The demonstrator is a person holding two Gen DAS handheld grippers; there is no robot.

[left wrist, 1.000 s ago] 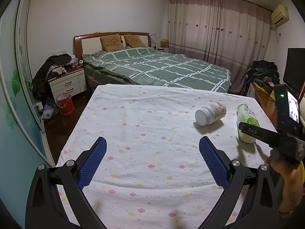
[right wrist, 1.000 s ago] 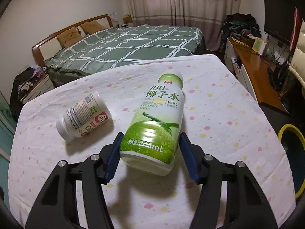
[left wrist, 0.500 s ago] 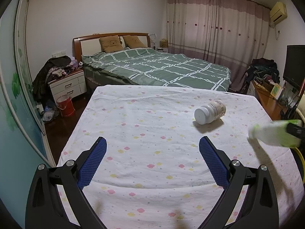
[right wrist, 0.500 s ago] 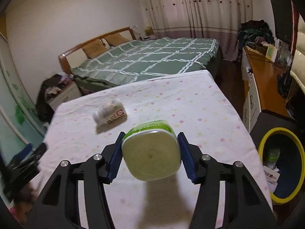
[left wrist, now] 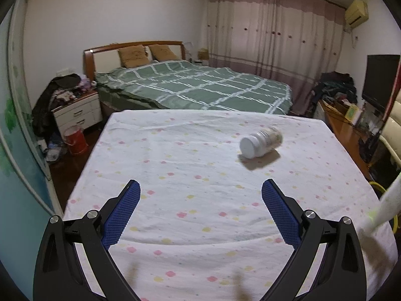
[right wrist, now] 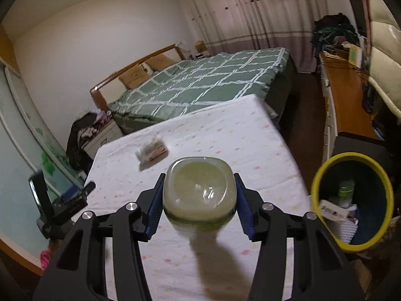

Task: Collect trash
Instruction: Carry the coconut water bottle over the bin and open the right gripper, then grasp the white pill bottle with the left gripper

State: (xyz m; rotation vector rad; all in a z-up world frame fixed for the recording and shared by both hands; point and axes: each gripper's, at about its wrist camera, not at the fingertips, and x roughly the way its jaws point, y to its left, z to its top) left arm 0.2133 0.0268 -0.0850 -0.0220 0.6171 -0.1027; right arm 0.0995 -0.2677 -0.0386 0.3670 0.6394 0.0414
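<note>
A green coconut-water bottle [right wrist: 199,195] sits base-first between the blue pads of my right gripper [right wrist: 199,175]. The jaws are closing on it and the pads press its sides, and it is lifted off the flowered tablecloth [right wrist: 225,138]. In the left wrist view the same bottle [left wrist: 386,205] is a pale blur at the right edge. A white pill bottle [left wrist: 260,141] lies on its side on the cloth, also blurred in the right wrist view [right wrist: 153,150]. My left gripper [left wrist: 200,183] hangs open over the near part of the table with nothing between its fingers.
A yellow-rimmed trash bin [right wrist: 315,183] with several discarded items stands on the floor past the table's right edge. Behind the table is a green plaid bed [left wrist: 200,85]. A nightstand [left wrist: 77,113] and red bucket [left wrist: 75,140] stand left, a wooden desk [right wrist: 345,95] right.
My right gripper has lifted the green bottle off the cloth and carried it right, toward the yellow-rimmed bin, tipping its base toward the camera. The left gripper has stayed where it was.
</note>
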